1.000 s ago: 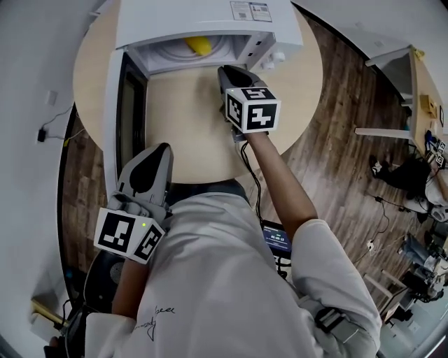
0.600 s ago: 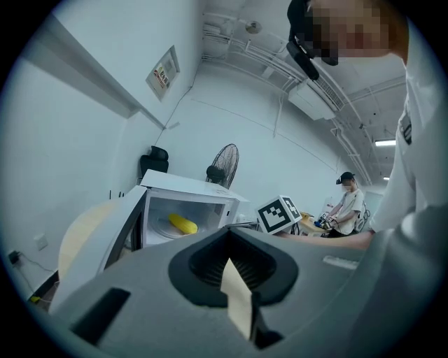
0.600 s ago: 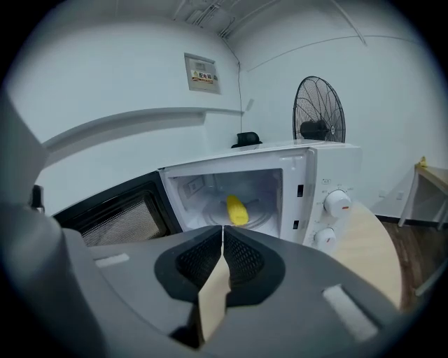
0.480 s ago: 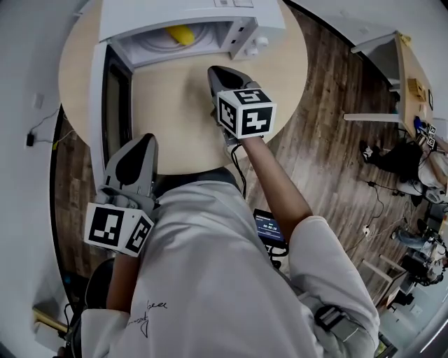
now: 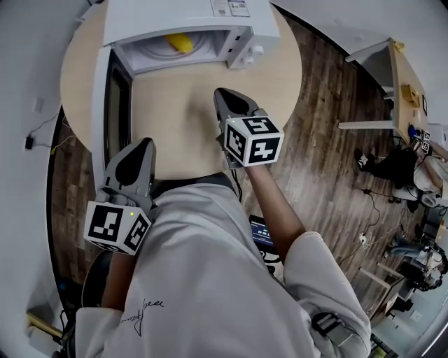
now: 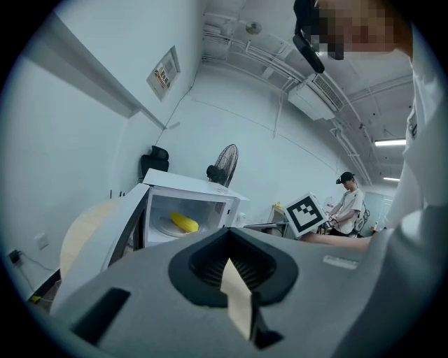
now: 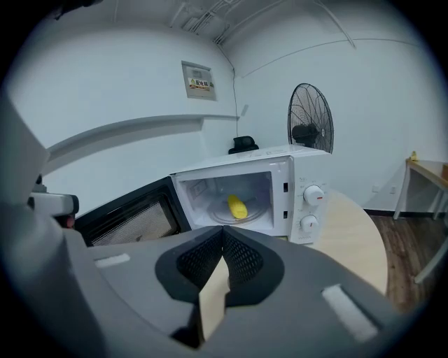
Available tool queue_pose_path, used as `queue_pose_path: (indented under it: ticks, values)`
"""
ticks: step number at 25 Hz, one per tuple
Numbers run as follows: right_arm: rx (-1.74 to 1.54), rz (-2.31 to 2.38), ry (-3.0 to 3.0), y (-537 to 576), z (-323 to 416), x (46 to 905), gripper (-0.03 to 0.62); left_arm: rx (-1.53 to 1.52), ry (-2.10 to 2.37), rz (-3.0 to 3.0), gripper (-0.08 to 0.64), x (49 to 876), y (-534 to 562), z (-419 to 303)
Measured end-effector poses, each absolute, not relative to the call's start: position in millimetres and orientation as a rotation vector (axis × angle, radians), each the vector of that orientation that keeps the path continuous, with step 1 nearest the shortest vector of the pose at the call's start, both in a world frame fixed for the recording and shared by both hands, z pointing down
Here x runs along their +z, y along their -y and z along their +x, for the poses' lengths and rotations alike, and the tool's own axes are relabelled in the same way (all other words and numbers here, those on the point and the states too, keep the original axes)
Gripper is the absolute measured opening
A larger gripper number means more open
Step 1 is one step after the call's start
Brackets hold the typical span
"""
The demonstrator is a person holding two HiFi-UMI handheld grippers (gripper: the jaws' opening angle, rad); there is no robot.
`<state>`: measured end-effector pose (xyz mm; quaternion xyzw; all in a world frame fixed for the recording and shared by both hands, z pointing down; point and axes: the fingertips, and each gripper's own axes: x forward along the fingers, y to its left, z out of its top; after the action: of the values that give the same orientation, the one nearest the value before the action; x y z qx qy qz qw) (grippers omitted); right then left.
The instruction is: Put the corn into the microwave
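The right claw (image 5: pixel 225 96) is pinched shut on nothing, above the table (image 5: pixel 175 119), with the microwave (image 5: pixel 168 12) at its 12 o'clock. The left claw (image 5: pixel 140 148) is shut and empty too. The corn (image 5: pixel 180 43) lies inside the microwave, whose door (image 5: pixel 115 105) hangs open at the right claw's 9 o'clock, and a fan (image 7: pixel 310 115) stands behind.

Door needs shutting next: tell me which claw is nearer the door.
Left. The left claw is beside the door, at its free edge; the right claw is farther, off to its right.

Left tool (image 5: pixel 143 145) beside the torso, right tool (image 5: pixel 224 94) ahead on outstretched arm, jaws together on both.
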<state>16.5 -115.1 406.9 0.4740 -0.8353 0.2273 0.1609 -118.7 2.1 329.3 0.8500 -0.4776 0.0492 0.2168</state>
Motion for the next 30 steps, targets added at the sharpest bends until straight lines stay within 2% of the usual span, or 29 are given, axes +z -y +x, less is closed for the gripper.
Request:
queue_pose_path:
  ticks: [30]
  values:
    - [0.675, 1.462, 2.352, 31.9, 50.3, 357.3, 0.011, 0.183, 1.482, 2.238, -0.012, 343.0, 7.8, -159.8]
